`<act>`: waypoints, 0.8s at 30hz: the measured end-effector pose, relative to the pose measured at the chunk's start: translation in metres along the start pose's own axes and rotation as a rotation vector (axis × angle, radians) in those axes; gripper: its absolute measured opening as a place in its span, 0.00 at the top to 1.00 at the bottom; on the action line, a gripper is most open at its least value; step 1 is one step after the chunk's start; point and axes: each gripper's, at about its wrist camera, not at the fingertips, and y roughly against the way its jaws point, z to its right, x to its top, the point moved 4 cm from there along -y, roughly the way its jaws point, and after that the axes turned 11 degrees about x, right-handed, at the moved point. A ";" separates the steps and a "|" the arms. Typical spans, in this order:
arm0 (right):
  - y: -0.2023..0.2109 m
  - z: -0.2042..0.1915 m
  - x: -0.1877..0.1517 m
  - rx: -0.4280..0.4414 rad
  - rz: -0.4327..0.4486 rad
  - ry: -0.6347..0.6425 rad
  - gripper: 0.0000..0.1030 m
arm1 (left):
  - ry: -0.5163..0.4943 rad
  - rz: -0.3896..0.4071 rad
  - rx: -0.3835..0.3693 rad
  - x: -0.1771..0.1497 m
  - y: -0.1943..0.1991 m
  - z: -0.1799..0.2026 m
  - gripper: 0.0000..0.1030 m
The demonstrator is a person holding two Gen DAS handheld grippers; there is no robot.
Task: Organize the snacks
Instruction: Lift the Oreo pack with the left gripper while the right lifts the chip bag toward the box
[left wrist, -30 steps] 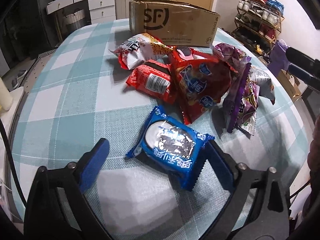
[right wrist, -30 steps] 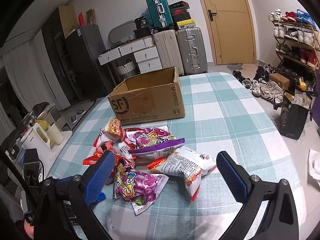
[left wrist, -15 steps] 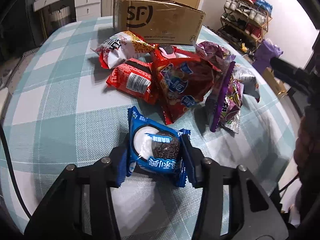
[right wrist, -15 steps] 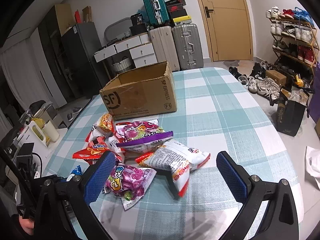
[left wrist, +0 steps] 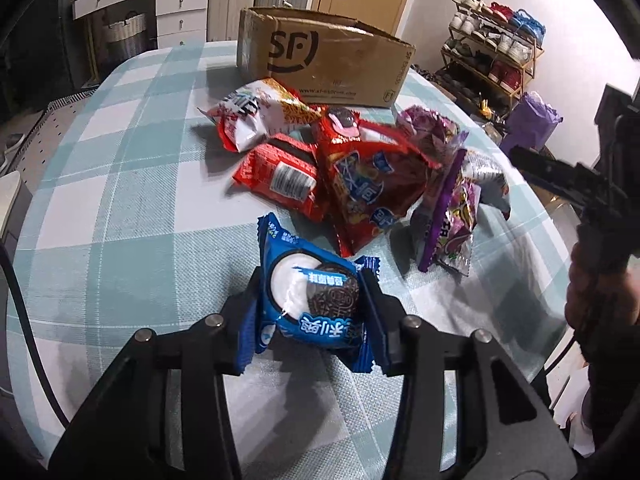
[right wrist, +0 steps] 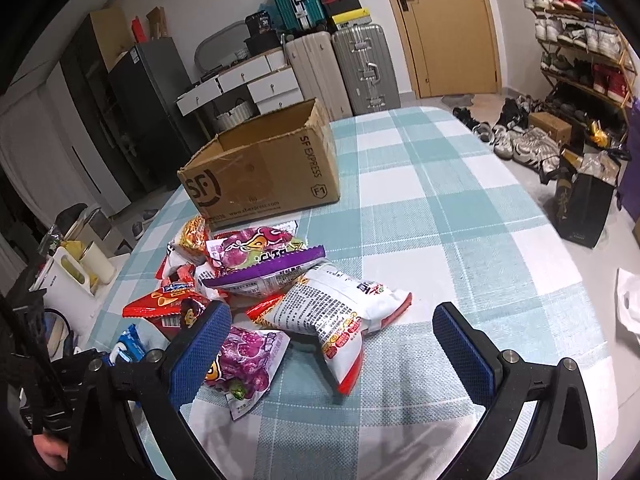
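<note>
Now the left gripper [left wrist: 310, 300] has its jaws pinching the blue cookie packet [left wrist: 314, 300]; lift it clear, carry it far to the cardboard box [left wrist: 320, 60]; right gripper [right wrist: 332, 344] jaws spread.

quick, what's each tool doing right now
Left tool: shut on the blue cookie packet.
Right tool: open, holding nothing, above the snack pile.
</note>
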 end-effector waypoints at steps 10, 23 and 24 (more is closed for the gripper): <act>-0.034 0.014 0.001 0.042 -0.050 -0.068 0.00 | 0.013 0.031 -0.010 0.008 0.018 -0.006 0.59; -0.059 0.024 0.002 0.054 -0.089 -0.120 0.01 | 0.029 0.026 -0.007 0.010 0.015 -0.012 0.59; -0.061 0.025 0.002 0.054 -0.089 -0.121 0.01 | 0.031 0.025 -0.008 0.010 0.015 -0.012 0.59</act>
